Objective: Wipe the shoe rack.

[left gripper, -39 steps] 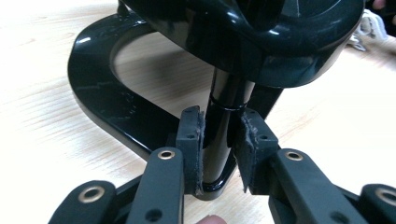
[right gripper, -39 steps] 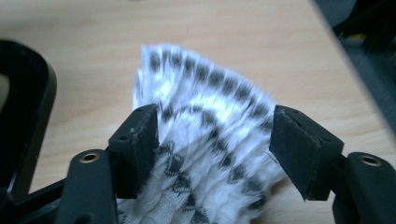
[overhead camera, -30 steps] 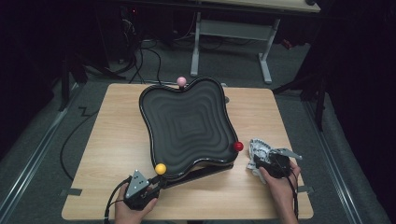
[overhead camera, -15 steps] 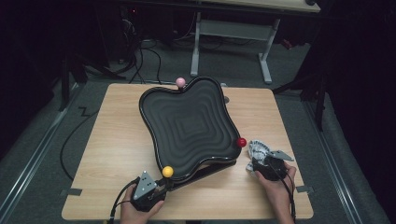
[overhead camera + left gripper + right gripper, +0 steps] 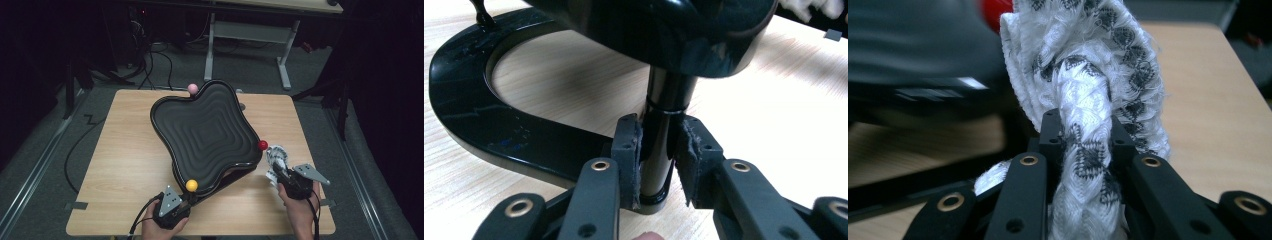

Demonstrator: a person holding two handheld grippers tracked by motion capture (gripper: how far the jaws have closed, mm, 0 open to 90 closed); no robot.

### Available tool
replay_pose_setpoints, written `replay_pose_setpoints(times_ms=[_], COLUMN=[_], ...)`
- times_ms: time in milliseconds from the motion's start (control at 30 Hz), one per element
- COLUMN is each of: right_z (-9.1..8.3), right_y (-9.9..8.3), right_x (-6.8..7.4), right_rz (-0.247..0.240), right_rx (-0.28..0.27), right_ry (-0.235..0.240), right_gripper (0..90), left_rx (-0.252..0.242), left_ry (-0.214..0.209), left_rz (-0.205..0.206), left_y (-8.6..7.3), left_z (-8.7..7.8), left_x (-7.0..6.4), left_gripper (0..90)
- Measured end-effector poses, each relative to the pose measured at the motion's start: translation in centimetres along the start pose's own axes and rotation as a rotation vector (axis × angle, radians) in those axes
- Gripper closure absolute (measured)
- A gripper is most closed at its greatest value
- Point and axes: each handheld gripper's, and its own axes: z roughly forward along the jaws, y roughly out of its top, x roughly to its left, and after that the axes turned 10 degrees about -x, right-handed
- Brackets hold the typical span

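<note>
I see the counter [image 5: 125, 165] carrying a big black wavy tray [image 5: 205, 130] that sits tilted on its stand [image 5: 484, 115], near the middle. At the tray's near corner, under the yellow ball [image 5: 191, 185], my left gripper [image 5: 172, 205] has its jaws closed around the stand's black post [image 5: 661, 150]. Just right of the tray, near the red ball [image 5: 262, 145], my right gripper [image 5: 280, 172] has its jaws clamped on a white patterned cloth [image 5: 1088, 100].
</note>
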Motion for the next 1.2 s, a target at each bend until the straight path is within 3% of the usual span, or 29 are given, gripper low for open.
replay_pose_setpoints(times_ms=[133,300,533,900,1000,1200], right_z=[-0.5,-0.1,0.4,0.1,0.0,0.1], right_y=[1.3,1.9,1.3,-0.6,-0.7,-0.6], right_x=[2.3,4.3,6.7,11.8,11.7,9.2], right_rz=[-0.061,-0.087,-0.104,-0.153,-0.16,-0.128], right_rx=[-0.044,-0.069,-0.065,-0.029,-0.037,-0.044], right_ry=[0.053,0.123,0.162,0.333,0.332,0.228], right_gripper=[76.2,75.7,75.8,75.7,75.7,75.5], left_rx=[-0.004,-0.006,0.006,0.009,0.008,0.011], left_ry=[0.009,0.018,0.016,0.012,0.009,0.007], left_rz=[0.015,0.009,0.04,0.045,0.049,0.047], left_y=[0.0,0.0,0.1,0.1,0.1,0.2], left_z=[0.0,0.1,0.2,0.2,0.2,0.2], left_x=[-0.1,-0.3,-0.4,-0.4,-0.4,-0.3], left_gripper=[73.7,73.7,74.6,75.0,74.9,74.9])
